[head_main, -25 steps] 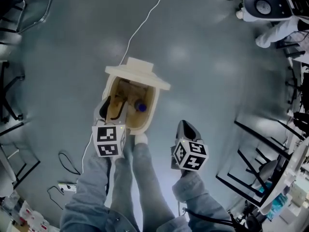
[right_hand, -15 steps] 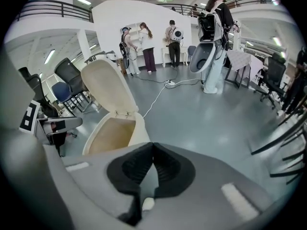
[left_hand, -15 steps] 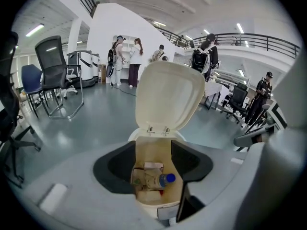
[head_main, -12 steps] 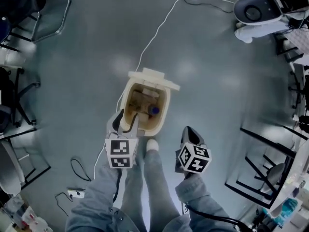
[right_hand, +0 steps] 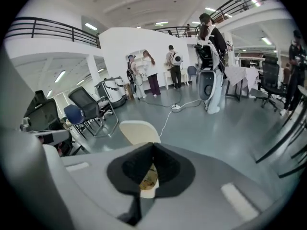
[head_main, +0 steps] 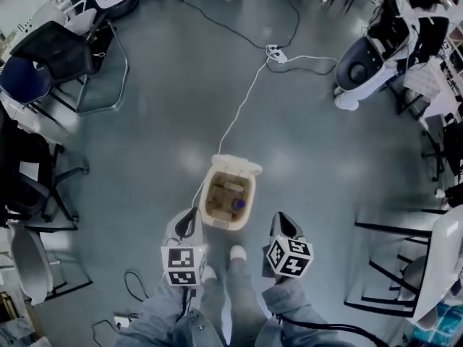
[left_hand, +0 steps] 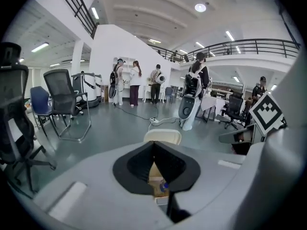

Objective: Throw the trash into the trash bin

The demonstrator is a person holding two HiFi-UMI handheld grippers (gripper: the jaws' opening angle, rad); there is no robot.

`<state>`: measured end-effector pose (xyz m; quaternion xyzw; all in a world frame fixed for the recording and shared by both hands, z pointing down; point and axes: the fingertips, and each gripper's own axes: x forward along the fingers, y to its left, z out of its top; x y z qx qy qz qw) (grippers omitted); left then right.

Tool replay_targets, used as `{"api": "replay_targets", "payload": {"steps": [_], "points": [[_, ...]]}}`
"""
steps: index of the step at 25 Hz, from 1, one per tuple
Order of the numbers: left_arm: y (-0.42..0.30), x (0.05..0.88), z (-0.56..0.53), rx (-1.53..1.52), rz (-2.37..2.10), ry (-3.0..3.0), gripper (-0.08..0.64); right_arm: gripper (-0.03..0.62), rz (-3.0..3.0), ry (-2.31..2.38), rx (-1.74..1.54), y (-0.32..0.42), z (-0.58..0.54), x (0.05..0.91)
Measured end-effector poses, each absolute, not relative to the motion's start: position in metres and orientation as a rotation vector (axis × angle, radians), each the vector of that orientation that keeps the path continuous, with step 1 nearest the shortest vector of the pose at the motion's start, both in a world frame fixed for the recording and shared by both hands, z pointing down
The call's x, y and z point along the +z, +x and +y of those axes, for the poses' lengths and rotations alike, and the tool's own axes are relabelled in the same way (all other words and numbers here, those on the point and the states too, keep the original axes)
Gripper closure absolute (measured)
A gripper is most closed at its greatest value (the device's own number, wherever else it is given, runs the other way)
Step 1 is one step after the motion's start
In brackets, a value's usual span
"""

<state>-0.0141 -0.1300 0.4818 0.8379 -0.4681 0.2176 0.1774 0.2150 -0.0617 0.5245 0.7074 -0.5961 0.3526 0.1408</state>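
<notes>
Cream trash bin [head_main: 235, 165] at frame centre, lid open; below it, left gripper [head_main: 189, 214], just closed, and right gripper [head_main: 281, 217] both clenched empty.

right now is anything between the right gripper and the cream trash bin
Nothing visible: only grey floor shows between the right gripper and the cream plastic trash bin, whose lid stands open.

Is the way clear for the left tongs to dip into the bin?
Probably yes: the bin has its lid tipped back, and nothing stands between its open mouth and the left tongs, just closed empty near its rim.
</notes>
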Motion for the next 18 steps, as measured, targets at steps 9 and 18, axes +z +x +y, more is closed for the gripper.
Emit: {"api": "replay_targets", "payload": {"steps": [9, 18], "points": [[-0.035, 0.344, -0.106, 0.496, -1.341, 2.425, 0.551, 0.589, -1.824, 2.128, 0.875, 0.209, -0.045, 0.374], [-0.096, 0.254, -0.113, 0.393, -1.558, 2.44, 0.552, 0.589, -1.843, 2.281, 0.717, 0.248, -0.026, 0.274]]}}
